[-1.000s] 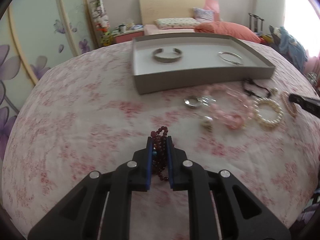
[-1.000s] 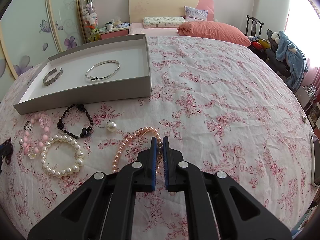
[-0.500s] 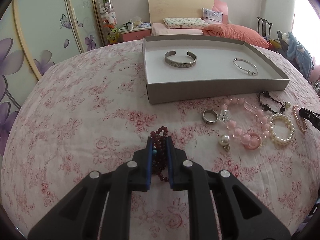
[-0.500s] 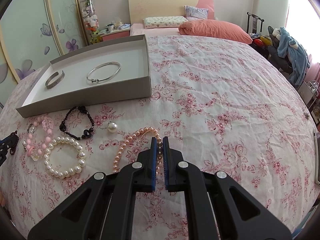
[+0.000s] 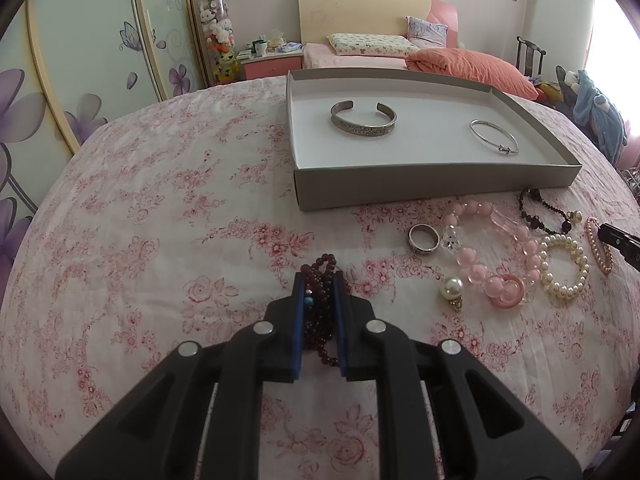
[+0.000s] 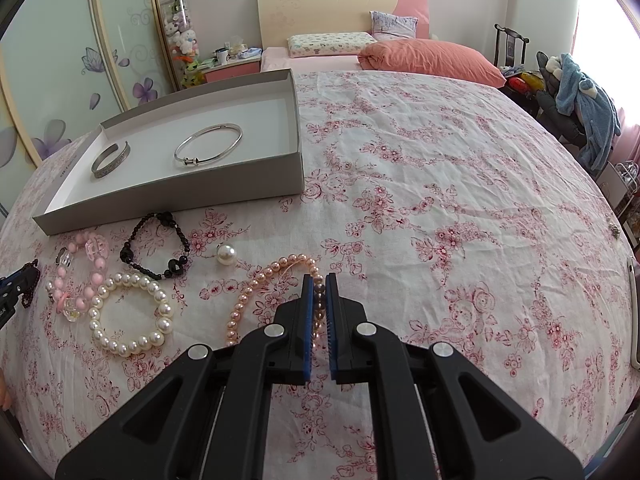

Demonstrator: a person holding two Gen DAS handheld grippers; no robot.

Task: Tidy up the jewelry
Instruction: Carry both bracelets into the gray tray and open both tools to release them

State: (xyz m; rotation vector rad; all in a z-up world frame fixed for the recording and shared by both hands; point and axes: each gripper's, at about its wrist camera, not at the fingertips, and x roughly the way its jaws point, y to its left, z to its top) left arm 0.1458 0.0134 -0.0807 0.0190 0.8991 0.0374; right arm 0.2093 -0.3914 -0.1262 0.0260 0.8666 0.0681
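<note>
Your left hand-held gripper (image 5: 319,296) grips the dark red bead bracelet (image 5: 319,312) above the bed (image 5: 140,220), ready for the grey tray (image 5: 432,182). Your right hand-held gripper (image 6: 319,300) pinches the pink pearl strand (image 6: 256,292), which trails on the bed.

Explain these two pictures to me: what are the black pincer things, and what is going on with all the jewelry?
No robot here: a person holds a two-finger tool in each hand, with a camera on each looking along its fingers. One picture comes from the left gripper, shut on a dark red bead bracelet. The other comes from the right gripper, closed around one side of a pink pearl strand on the flowered bedspread. A grey tray already holds a silver cuff and a thin bangle. Beside it lie a ring, a white pearl bracelet, a black bead bracelet and pink beads.
</note>
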